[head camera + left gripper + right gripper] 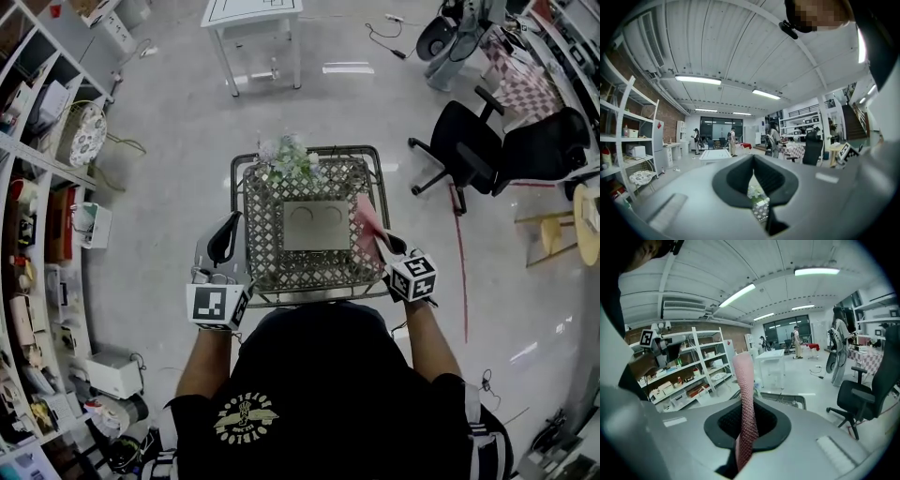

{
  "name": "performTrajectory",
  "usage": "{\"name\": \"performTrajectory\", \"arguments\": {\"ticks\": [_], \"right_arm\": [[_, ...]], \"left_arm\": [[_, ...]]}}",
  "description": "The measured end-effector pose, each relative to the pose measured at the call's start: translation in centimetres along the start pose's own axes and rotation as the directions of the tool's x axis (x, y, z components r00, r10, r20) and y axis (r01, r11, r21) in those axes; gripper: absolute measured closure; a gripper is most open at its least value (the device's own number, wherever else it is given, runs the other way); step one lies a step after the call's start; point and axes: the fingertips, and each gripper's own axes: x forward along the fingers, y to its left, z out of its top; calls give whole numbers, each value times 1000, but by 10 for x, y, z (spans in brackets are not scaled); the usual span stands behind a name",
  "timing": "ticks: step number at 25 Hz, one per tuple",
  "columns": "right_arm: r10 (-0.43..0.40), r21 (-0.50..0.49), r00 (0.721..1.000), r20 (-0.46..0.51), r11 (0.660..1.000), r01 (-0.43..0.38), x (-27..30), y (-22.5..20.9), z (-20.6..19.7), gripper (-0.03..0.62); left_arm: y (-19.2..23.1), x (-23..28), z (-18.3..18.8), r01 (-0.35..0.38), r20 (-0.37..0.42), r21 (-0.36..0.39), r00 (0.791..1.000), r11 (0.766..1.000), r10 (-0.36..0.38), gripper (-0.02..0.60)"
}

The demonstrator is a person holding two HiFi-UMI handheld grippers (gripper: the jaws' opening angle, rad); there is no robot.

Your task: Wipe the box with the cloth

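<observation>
A grey box (316,225) with two round dents on top rests on a small table covered with a lattice-patterned cloth (267,253). My right gripper (387,247) hovers at the table's right edge, shut on a pink cloth (367,228) that stands up from its jaws beside the box. In the right gripper view the pink cloth (746,399) rises as a twisted strip out of the right gripper (747,430). My left gripper (223,242) is held at the table's left edge, shut, with nothing in it. The left gripper (753,164) points upward into the room.
A bunch of pale flowers (290,157) lies at the table's far end. Two black office chairs (478,150) stand at the right, a white table (251,21) ahead, stocked shelves (37,197) along the left. People stand far off (732,141).
</observation>
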Motion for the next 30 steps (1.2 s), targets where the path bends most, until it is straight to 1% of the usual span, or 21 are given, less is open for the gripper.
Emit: {"name": "performTrajectory", "arguments": {"ticks": [4,7,9,12,16,19,21,25,30], "right_arm": [[13,-25,995,99,1000,-10,-28,4,42,577],[24,-55,981,192,998,-13,-51,12,82,577],[32,-74,965,262,997,-13,-69,18,110,577],[52,-130,932,359,992,-5,-100,23,143,577],[64,-197,892,448,980,29,-130,28,177,577],[79,-219,875,479,975,32,-138,33,191,577],[88,-217,871,484,976,22,-140,33,195,577],[103,-215,870,482,977,4,-139,31,195,577],[115,-212,876,469,977,-14,-141,30,194,577]], "left_arm": [[-5,-1,8,-13,-19,-2,1000,1000,13,581],[-6,0,18,-25,28,5,999,1000,25,581],[-8,0,22,-34,30,-2,999,999,34,581],[-15,0,27,-39,34,1,999,999,39,581],[-25,0,33,-38,63,12,997,999,37,581],[-30,-3,34,-37,40,6,999,999,36,581],[-32,-4,35,-40,31,4,999,999,40,581],[-30,-6,37,-60,59,18,997,998,59,581],[-33,-13,41,-74,38,31,997,997,73,581]]}}
